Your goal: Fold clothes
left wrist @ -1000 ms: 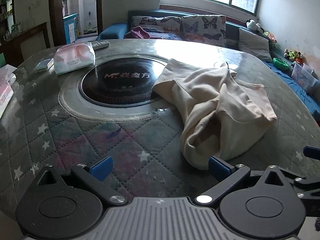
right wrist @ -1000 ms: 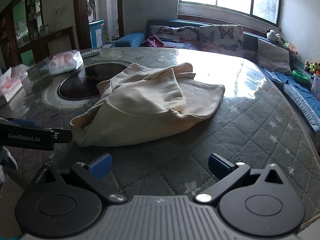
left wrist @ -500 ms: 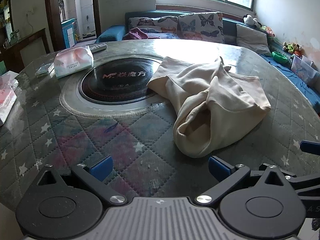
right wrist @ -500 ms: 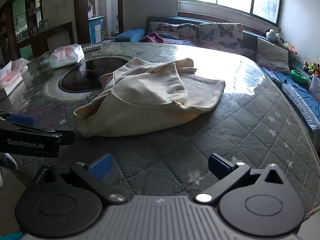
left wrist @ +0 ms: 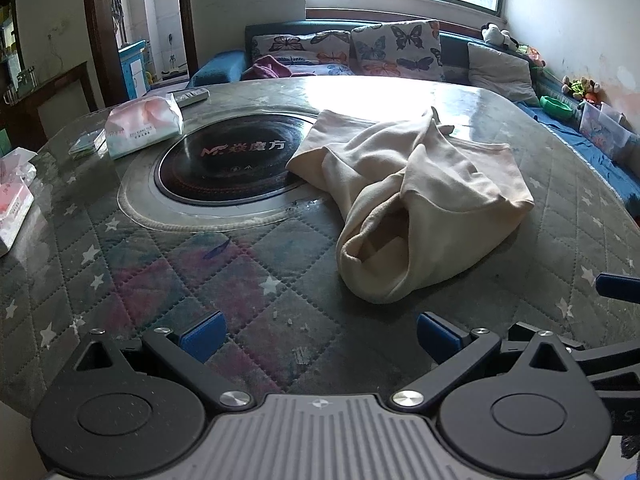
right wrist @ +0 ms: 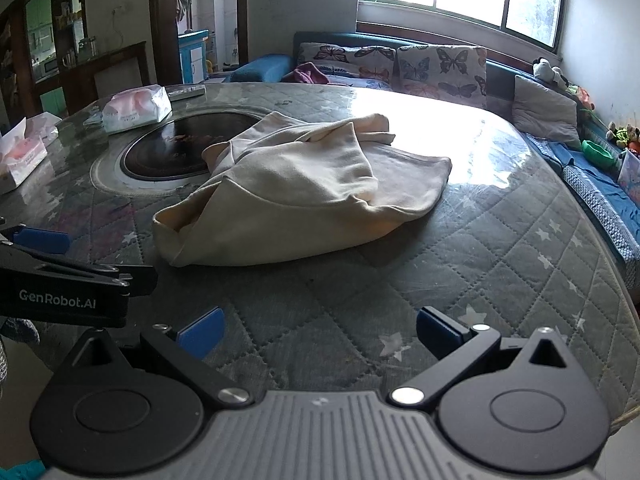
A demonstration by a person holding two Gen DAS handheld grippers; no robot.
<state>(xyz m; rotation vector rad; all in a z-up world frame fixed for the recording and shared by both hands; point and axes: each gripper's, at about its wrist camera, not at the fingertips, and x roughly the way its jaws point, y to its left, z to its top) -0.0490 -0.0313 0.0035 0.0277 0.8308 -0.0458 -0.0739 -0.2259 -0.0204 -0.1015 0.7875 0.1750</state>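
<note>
A: Left wrist view first: the left gripper (left wrist: 318, 334) hangs over the near edge of the tabletop (left wrist: 248, 280), fingers spread wide with nothing between them.

B: And the garment?

A: The cream garment (left wrist: 416, 204) lies crumpled ahead and to the right of that gripper, well apart from its blue fingertips (left wrist: 202, 336). One edge laps over the black round cooker plate (left wrist: 228, 164) set into the tabletop.

B: From the right wrist?

A: The right gripper (right wrist: 318, 332) is equally wide, holding nothing, above the quilted star-patterned cover. The garment sits ahead and slightly left of it, untouched, an opening facing the near left.

B: Anything else on the tabletop?

A: A tissue pack (left wrist: 142, 126) beyond the cooker plate, a remote (left wrist: 193, 95) behind it, and a tissue box (right wrist: 22, 152) at the far left edge.
</note>
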